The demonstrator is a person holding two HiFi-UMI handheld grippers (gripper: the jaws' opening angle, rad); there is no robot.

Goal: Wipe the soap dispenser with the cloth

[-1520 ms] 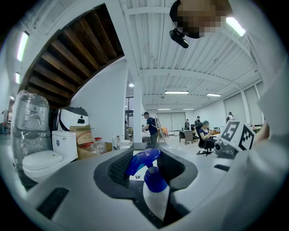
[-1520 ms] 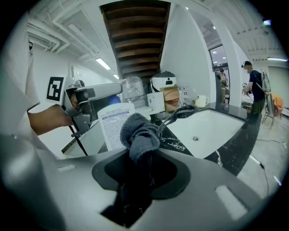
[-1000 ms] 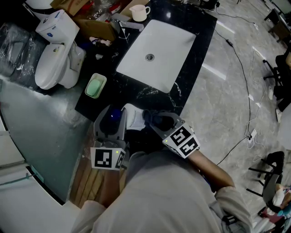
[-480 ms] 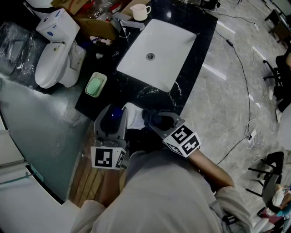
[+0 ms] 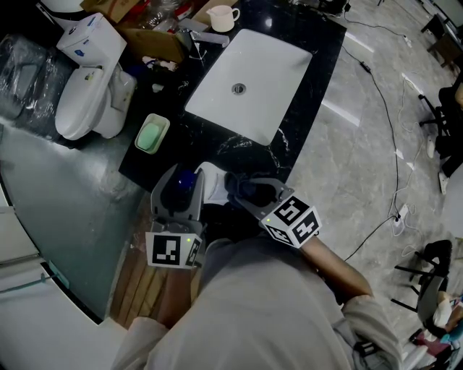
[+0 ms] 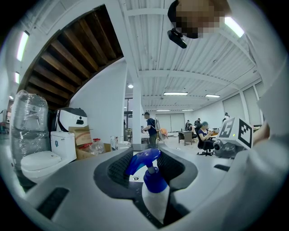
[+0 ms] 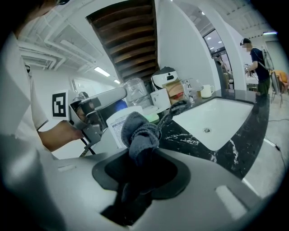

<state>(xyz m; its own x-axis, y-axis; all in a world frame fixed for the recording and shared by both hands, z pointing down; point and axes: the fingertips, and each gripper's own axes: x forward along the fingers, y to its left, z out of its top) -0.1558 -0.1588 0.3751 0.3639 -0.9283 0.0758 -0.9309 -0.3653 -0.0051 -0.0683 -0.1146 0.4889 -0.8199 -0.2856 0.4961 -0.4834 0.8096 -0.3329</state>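
The soap dispenser [image 6: 154, 191] is a white bottle with a blue pump head, and my left gripper [image 6: 146, 166] is shut on its neck, holding it upright. In the head view the dispenser [image 5: 210, 185] is held low over the counter's near edge, in the left gripper [image 5: 178, 194]. My right gripper [image 5: 246, 194] is shut on a bunched dark grey cloth [image 7: 140, 133]. The cloth sits right beside the bottle's labelled side [image 7: 118, 125]; whether it touches I cannot tell.
A white sink basin [image 5: 249, 83] is set in the black marble counter [image 5: 312, 54]. A green soap dish [image 5: 152, 136] sits at the counter's left edge, a white toilet [image 5: 88, 101] beyond it. A white cup [image 5: 221, 18] and boxes stand at the back. Cables [image 5: 391, 137] cross the floor on the right.
The right gripper has rolled slightly, its marker cube shifting a little to the right. The left gripper and dispenser have stayed put.
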